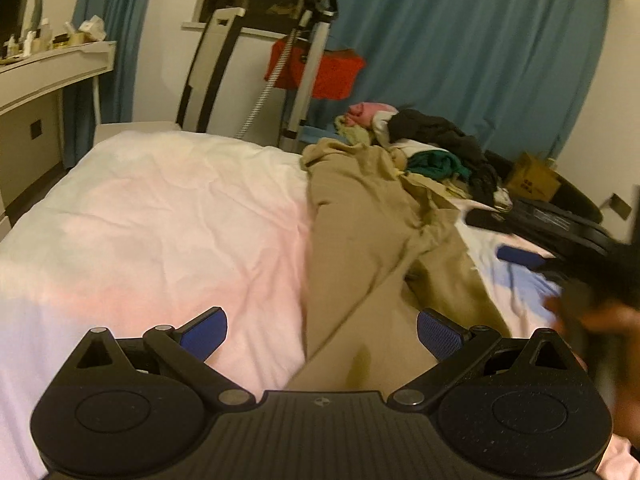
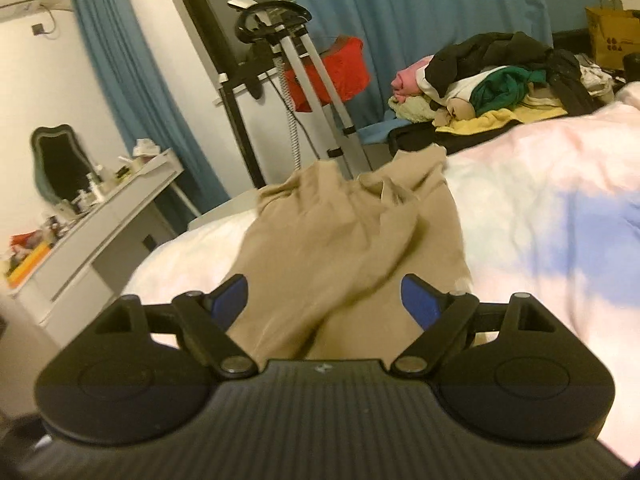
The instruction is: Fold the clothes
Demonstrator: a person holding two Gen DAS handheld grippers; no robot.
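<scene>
Khaki cotton trousers (image 1: pixel 360 216) lie lengthwise on the pale pink-white crumpled bedsheet (image 1: pixel 168 216), waist end toward the cameras, legs running away toward the far edge of the bed. Legs partly overlapped, fabric bunched and wrinkled at the far end (image 2: pixel 352 188).

Left gripper (image 1: pixel 322 334): blue-padded fingers spread wide, nothing between them. It sits over the near end of the trousers; left pad (image 1: pixel 204 334) over bare sheet, right pad over the khaki cloth. Can't tell whether the pads touch the fabric.

Right gripper (image 2: pixel 325 299): fingers also wide apart, nothing gripped, both pads over the near end of the trousers. In the left wrist view it shows as a blurred dark shape at the right edge (image 1: pixel 560 240).

Beyond the trousers, at the far corner of the bed: mixed heap of unfolded clothes (image 2: pixel 500 76), with black, green, yellow, pink and white pieces. Behind that, blue curtains (image 2: pixel 420 20). Metal garment-steamer stand (image 2: pixel 308 80) with a red item hanging behind it stands near the foot of the bed. White vanity desk (image 2: pixel 112 208) with small bottles and clutter on the left.
</scene>
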